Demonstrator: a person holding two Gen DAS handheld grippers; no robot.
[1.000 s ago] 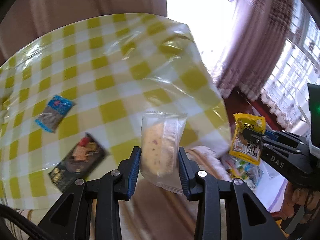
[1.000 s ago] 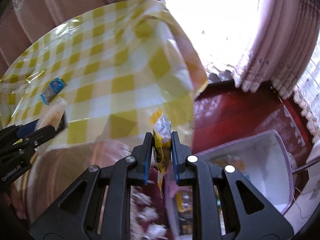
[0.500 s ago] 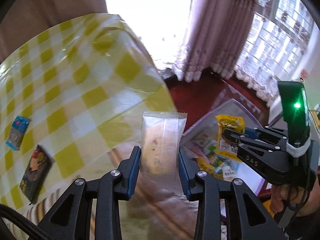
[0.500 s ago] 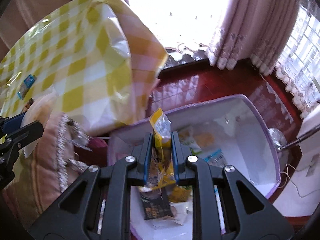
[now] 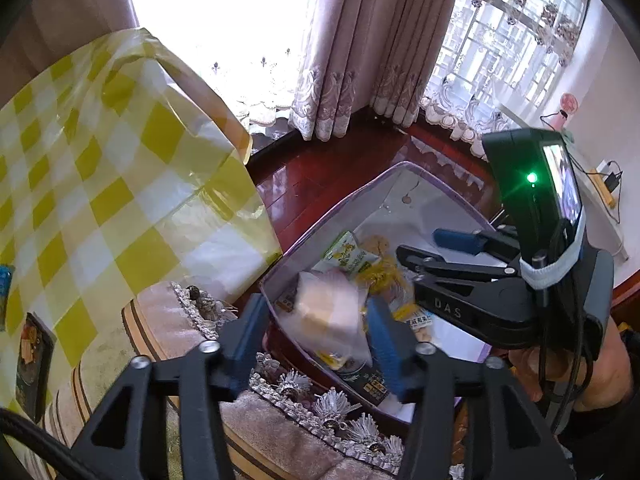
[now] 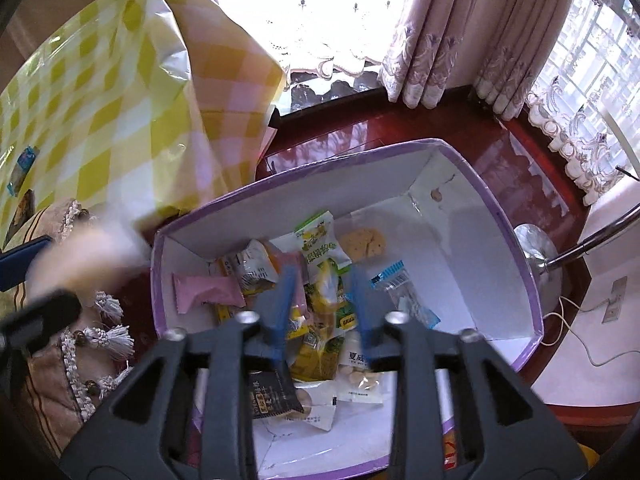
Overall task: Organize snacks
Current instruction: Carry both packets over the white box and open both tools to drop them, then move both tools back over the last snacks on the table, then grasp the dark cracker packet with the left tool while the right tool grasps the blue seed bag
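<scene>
We had both tongs wide apart over the purple-rimmed box [image 6: 496,208]: left tongs [image 5: 316,332] w/ blurred pale cake pkt [image 5: 328,320] loose between fingers, right tongs [image 6: 322,304] w/ yellow pkt [image 6: 324,288] likewise.

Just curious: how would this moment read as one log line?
left claw open | cake packet loose over box | right claw open | yellow packet loose over box
</scene>
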